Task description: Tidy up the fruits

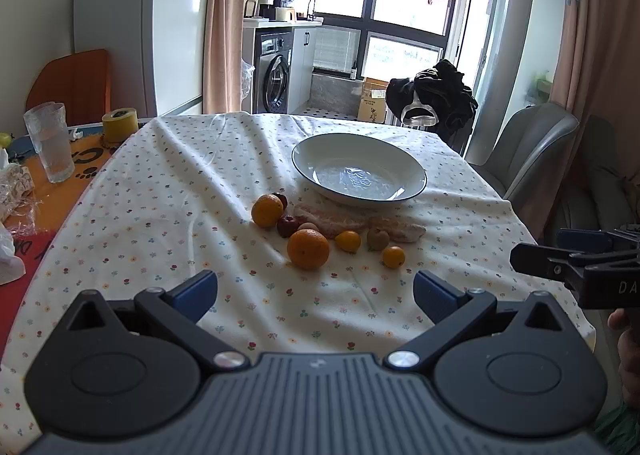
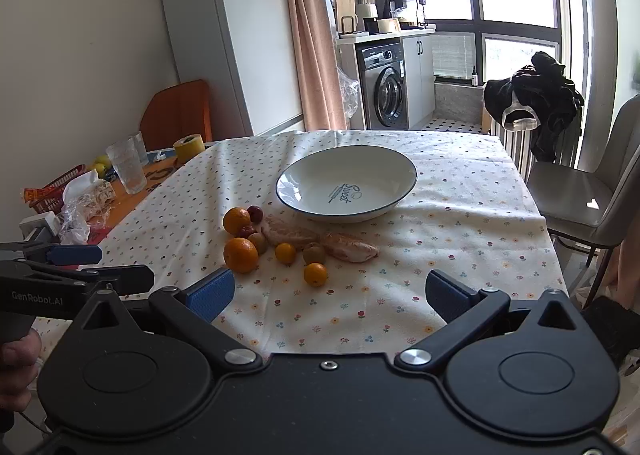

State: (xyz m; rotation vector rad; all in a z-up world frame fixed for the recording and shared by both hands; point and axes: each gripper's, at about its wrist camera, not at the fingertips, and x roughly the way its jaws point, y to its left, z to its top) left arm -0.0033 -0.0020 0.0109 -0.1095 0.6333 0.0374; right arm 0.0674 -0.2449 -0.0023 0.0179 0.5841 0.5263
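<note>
A white bowl [image 1: 340, 159] [image 2: 316, 175] with a dark rim stands empty on the flowered tablecloth. In front of it lies a cluster of fruit: two oranges [image 1: 308, 249] [image 2: 240, 255], two kumquats [image 1: 393, 257] [image 2: 315, 274], a kiwi [image 1: 378, 238] [image 2: 313, 253], small red fruits [image 1: 287, 226] [image 2: 255, 213] and two peeled pomelo segments [image 1: 332, 221] [image 2: 350, 247]. My left gripper [image 1: 316, 291] is open above the cloth, short of the fruit, holding nothing. My right gripper [image 2: 328, 291] hovers beside it, likewise open and empty, also short of the fruit.
A drinking glass [image 1: 52, 143] [image 2: 126, 167], a yellow tape roll [image 1: 119, 123] and wrappers [image 2: 80, 211] crowd the table's left side. A grey chair [image 1: 528, 151] [image 2: 580, 191] stands at the right edge. The cloth hangs over the near right corner.
</note>
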